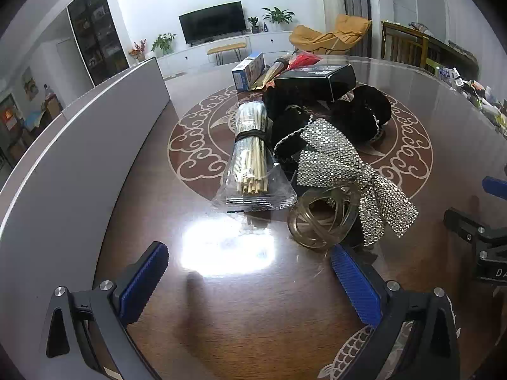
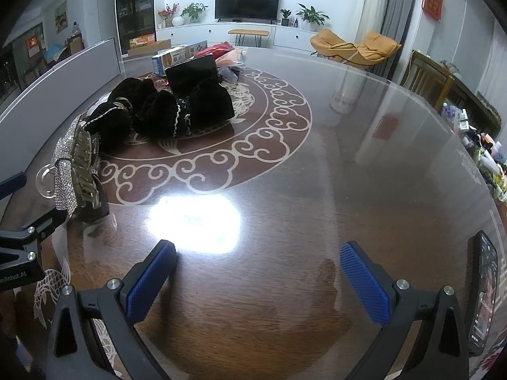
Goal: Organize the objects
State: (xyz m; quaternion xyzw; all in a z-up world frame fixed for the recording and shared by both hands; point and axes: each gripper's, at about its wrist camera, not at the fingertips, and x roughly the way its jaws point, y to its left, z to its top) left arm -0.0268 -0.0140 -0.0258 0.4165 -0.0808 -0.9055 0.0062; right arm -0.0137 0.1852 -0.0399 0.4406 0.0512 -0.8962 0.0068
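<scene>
A heap of objects lies on the glossy round table (image 1: 221, 316). In the left wrist view it holds a clear bag of wooden sticks (image 1: 252, 155), a rhinestone bow (image 1: 342, 171), a clear hair claw (image 1: 326, 218), black velvet bows (image 1: 358, 107), a black box (image 1: 317, 79) and a blue box (image 1: 248, 69). My left gripper (image 1: 250, 281) is open just short of the hair claw, with nothing between its pads. My right gripper (image 2: 258, 281) is open over bare table (image 2: 317, 174). The rhinestone bow (image 2: 65, 161) and velvet bows (image 2: 177, 110) lie off to its left.
A grey upright panel (image 1: 79, 133) curves along the table's left side. A phone (image 2: 483, 291) lies near the right edge. Small clutter (image 2: 488, 155) crowds the far right rim. The right gripper's body (image 1: 484, 243) shows at the left wrist view's right edge.
</scene>
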